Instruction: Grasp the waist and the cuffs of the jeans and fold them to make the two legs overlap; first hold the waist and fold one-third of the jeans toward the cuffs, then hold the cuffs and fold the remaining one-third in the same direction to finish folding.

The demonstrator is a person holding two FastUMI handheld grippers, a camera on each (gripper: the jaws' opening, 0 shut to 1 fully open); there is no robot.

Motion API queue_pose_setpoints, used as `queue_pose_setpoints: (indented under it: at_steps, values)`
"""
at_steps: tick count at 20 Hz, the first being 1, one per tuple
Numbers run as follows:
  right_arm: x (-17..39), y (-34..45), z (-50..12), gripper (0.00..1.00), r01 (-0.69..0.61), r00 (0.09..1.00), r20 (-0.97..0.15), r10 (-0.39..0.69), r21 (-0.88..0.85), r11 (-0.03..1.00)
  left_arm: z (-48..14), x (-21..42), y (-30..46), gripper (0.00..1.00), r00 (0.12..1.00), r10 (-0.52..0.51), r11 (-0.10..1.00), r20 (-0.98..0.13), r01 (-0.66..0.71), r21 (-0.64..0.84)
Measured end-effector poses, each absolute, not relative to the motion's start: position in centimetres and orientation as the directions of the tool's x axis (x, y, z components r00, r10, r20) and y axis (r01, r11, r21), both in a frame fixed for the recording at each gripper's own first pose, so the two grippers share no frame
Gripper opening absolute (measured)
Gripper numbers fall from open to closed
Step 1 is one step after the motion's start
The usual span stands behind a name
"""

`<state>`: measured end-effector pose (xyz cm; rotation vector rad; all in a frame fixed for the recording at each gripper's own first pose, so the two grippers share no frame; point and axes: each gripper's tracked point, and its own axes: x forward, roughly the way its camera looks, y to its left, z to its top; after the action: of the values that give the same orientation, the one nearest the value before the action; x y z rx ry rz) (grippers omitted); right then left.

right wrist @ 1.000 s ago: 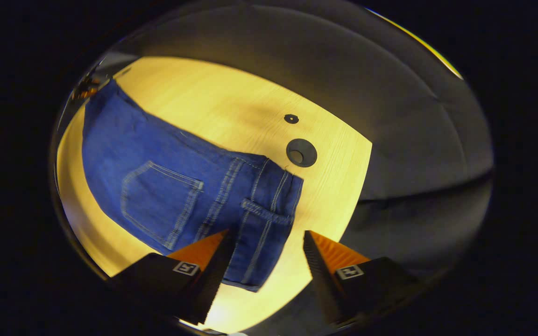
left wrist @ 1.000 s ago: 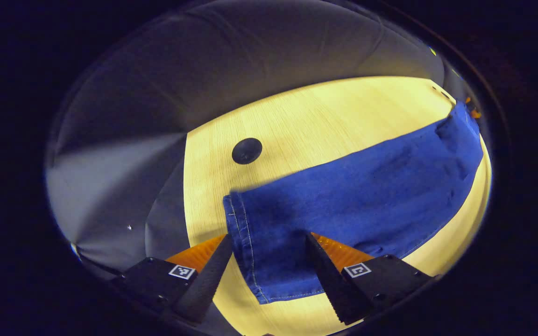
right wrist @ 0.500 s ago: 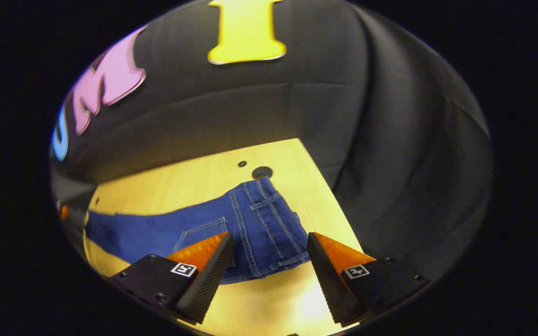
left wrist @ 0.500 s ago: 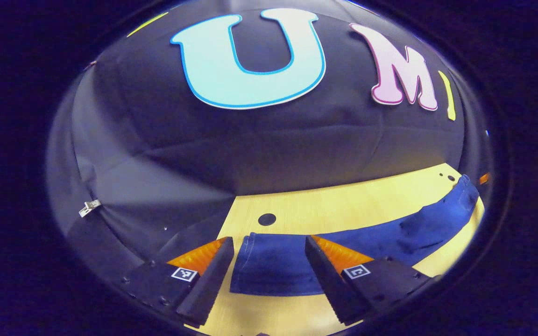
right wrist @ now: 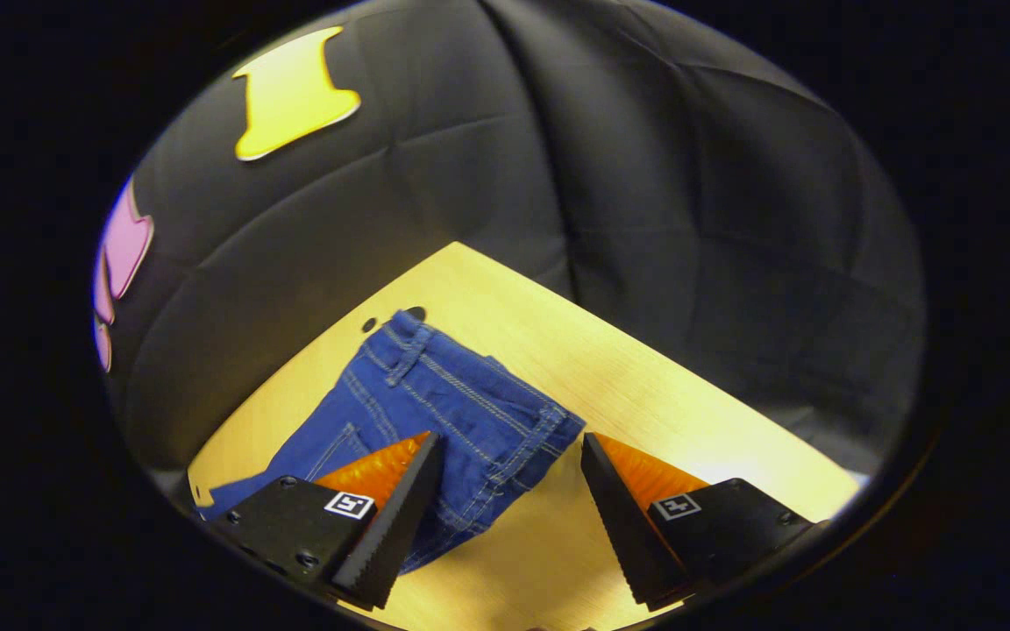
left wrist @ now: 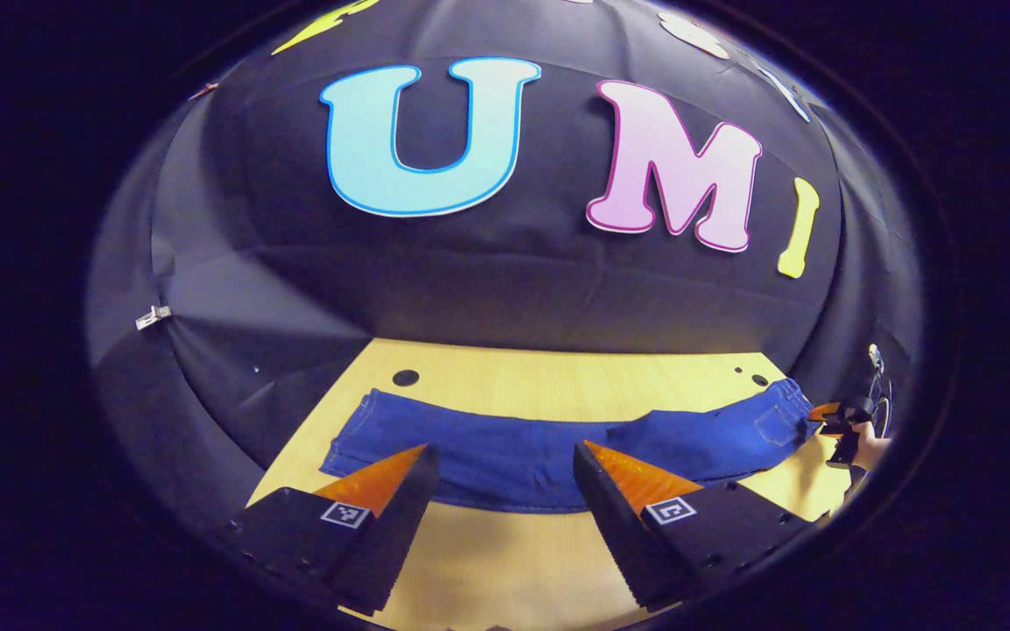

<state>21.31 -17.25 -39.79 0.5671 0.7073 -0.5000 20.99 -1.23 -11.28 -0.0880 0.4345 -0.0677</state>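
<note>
Left gripper view, jeans (left wrist: 558, 447) lying flat crosswise on table (left wrist: 505, 561), waist rightward, left claw (left wrist: 501, 517) and right claw (right wrist: 509, 513) both agape, empty.

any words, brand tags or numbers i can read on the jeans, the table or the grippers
jeans: none; seams, belt loops and a pocket, no readable tag.
table: none; bare wood with dark round holes.
left gripper: none; square black-and-white coded markers, patterns and not words.
right gripper: none; the same kind of markers.
</note>
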Motion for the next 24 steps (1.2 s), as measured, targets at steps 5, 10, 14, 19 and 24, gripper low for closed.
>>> queue_pose_setpoints:
  at_steps: [5,10,14,19,24]
  values:
    - [23.4,-17.2,-40.0,0.98,0.603,0.693,-0.679,-0.241,0.363,0.71,-11.7,21.5,-2.2,0.98,0.896,-0.088,0.993,-0.435,0.045,-0.108]
    - [24.3,-16.7,-40.6,0.74,0.615,0.688,-0.676,-0.265,0.348,0.708,-12.6,21.7,-4.8,0.96,0.88,-0.152,0.988,-0.45,0.123,-0.094]
    - [25.2,-16.0,-41.1,0.38,0.587,0.714,-0.673,-0.194,0.424,0.69,-13.2,22.1,-5.7,0.96,0.876,-0.153,0.988,-0.457,0.149,-0.045]
    - [25.7,-15.9,-40.2,0.16,0.529,0.754,-0.642,-0.138,0.469,0.707,-14.8,21.5,-6.4,0.96,0.87,-0.166,0.986,-0.465,0.149,-0.073]
    - [26.4,-13.0,-31.0,0.15,0.335,0.862,-0.489,-0.137,0.346,0.876,-15.5,19.5,-4.4,0.96,0.876,-0.151,0.988,-0.459,0.117,-0.1]
